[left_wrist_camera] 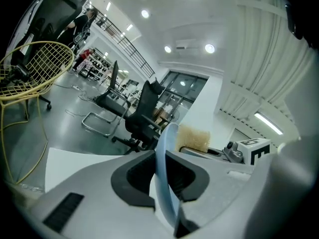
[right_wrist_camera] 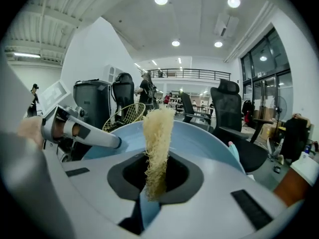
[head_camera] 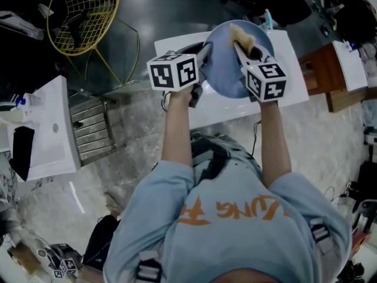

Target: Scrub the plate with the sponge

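Note:
A light blue plate (head_camera: 227,63) is held up on edge above the white table (head_camera: 294,81). My left gripper (head_camera: 203,55) is shut on the plate's left rim; the rim (left_wrist_camera: 164,183) runs edge-on between its jaws. My right gripper (head_camera: 241,49) is shut on a yellow fibrous sponge (head_camera: 241,37), which lies against the plate's upper face. In the right gripper view the sponge (right_wrist_camera: 157,148) stands pinched between the jaws with the plate (right_wrist_camera: 199,138) behind it. The sponge (left_wrist_camera: 193,137) shows just right of the rim in the left gripper view.
A yellow wire chair (head_camera: 82,16) stands at the far left. A white cabinet (head_camera: 50,134) and a metal rack (head_camera: 91,128) lie to the left. A wooden desk (head_camera: 330,75) stands at the right. A teal bottle (head_camera: 268,19) stands behind the table.

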`<state>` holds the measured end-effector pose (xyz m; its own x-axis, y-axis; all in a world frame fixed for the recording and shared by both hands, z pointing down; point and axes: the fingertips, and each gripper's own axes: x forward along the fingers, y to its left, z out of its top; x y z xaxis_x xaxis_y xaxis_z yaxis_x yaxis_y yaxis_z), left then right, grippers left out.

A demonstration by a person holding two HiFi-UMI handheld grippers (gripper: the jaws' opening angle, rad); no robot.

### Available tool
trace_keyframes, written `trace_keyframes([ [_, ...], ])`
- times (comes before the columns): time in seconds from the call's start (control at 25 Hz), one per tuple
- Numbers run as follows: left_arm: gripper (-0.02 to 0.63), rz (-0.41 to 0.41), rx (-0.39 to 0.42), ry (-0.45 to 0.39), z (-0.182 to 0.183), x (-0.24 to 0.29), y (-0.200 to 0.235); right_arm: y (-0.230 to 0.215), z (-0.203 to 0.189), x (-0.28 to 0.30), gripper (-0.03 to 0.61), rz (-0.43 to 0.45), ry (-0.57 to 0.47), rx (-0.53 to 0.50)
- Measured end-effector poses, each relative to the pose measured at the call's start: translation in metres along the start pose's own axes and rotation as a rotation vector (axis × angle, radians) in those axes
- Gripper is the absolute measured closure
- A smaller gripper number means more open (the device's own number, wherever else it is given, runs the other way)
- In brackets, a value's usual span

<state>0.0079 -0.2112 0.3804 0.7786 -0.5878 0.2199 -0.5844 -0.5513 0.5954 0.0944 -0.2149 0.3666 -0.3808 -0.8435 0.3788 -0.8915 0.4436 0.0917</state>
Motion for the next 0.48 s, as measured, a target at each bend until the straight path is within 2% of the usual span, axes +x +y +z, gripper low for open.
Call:
trace_keyframes([
  [0.48,0.575,-0.055,-0.019,0.017,-0.008,0.027,-0.013,-0.087,-0.049,-0.055,0.543,-0.274,0.112,0.084],
])
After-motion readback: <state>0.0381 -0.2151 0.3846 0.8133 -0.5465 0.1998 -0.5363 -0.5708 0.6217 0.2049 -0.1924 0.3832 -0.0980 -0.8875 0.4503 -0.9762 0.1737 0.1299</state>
